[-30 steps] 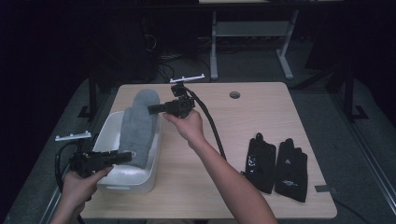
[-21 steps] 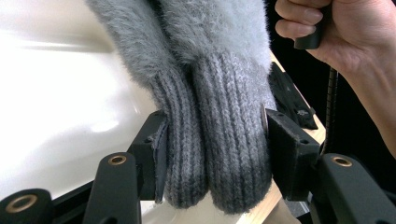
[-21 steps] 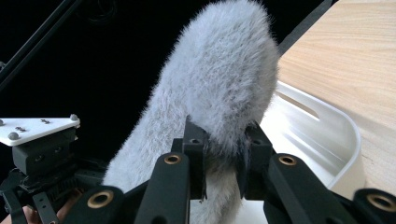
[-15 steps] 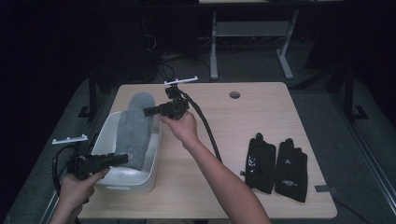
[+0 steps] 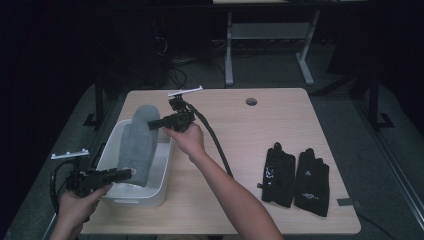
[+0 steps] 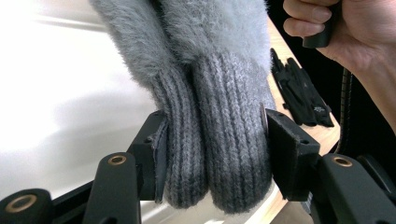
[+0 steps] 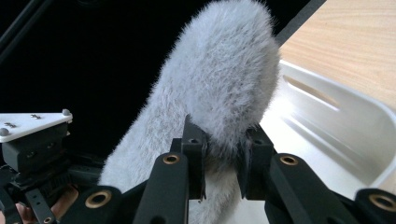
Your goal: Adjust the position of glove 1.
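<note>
Both hand-held grippers hold the pair of grey mittens (image 5: 137,145) over the white tub (image 5: 159,165) near the worktop's left edge: the left hand-held gripper (image 6: 212,140) clamps the cuffs, the right hand-held gripper (image 7: 219,154) pinches the fluffy tips. Next, I think, lower and release them inside.

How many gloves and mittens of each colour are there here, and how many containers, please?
Grey fuzzy mittens: 2, held together over the bin
Black gloves: 2, lying on the table
White bin: 1
Total: 5
</note>
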Demonstrator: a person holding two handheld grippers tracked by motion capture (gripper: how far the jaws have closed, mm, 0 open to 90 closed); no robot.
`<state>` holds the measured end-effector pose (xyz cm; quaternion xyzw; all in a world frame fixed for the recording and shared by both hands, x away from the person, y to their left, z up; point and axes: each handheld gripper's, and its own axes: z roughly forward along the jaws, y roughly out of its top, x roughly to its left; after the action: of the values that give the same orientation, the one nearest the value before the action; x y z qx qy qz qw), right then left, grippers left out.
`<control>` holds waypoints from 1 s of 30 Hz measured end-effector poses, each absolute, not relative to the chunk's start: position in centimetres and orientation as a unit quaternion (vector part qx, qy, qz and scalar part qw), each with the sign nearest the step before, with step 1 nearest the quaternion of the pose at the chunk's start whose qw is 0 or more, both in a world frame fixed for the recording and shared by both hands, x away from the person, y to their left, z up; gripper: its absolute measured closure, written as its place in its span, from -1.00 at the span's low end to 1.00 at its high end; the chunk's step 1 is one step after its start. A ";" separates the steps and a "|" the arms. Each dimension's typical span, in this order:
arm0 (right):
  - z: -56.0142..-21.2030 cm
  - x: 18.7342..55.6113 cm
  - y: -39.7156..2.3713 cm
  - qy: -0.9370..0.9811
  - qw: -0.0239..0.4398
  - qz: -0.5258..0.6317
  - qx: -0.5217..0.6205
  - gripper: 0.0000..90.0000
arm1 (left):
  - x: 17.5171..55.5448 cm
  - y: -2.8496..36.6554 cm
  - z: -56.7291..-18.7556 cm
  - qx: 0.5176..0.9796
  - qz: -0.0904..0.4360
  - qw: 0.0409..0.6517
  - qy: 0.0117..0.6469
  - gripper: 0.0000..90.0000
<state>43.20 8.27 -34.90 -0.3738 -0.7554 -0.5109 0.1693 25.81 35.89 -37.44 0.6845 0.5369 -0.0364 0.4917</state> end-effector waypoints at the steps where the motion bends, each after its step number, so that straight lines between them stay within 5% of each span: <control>1: -35.1 43.2 8.4 -0.757 0.169 -0.510 -0.373 0.67 | 25.8 36.0 -37.6 0.684 -0.036 0.490 0.540 0.00; 30: -38.2 43.3 9.9 -0.785 0.166 -0.468 -0.370 0.68 | 26.3 35.5 -39.3 0.722 -0.025 0.408 0.559 -0.08</control>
<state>43.33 9.88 -38.17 -0.3703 -0.7850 -0.4680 0.1660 26.31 35.50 -39.29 0.7217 0.5589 -0.0251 0.4076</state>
